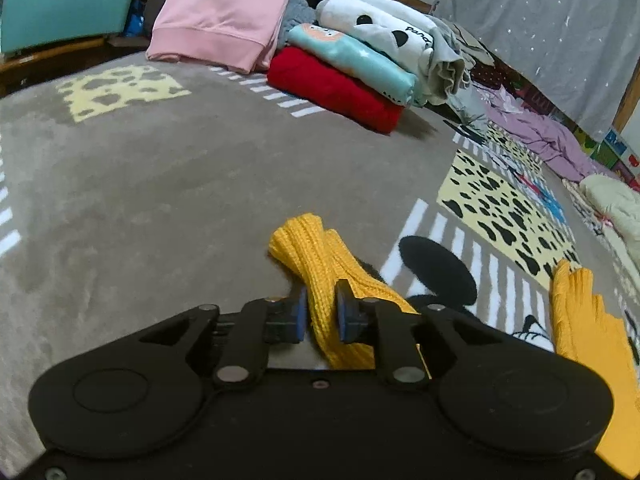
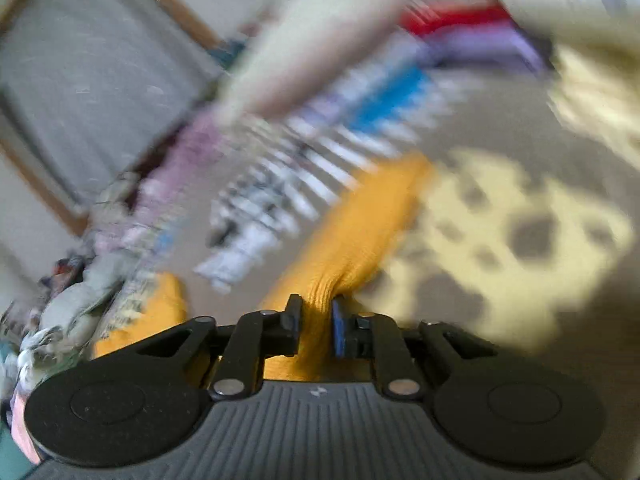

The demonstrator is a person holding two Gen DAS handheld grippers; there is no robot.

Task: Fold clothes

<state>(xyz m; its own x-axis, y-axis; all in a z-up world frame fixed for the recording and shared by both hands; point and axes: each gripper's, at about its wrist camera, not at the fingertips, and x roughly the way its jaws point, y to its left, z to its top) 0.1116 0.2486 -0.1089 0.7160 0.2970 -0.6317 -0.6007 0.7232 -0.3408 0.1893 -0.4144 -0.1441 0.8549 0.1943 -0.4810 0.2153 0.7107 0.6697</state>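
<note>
Nearest, the left gripper (image 1: 322, 314) is clenched on a bunched fold of the yellow knit garment (image 1: 316, 256) over the grey rug (image 1: 160, 184); the right gripper (image 2: 316, 322) pinches another part, its view blurred. Far right, folded clothes (image 1: 340, 80) stacked on the rug

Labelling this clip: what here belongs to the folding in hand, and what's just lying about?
In hand: yellow knit garment, left gripper, right gripper.
Lying about: pink sweatshirt, red sweater, panda top, patterned rug.
</note>
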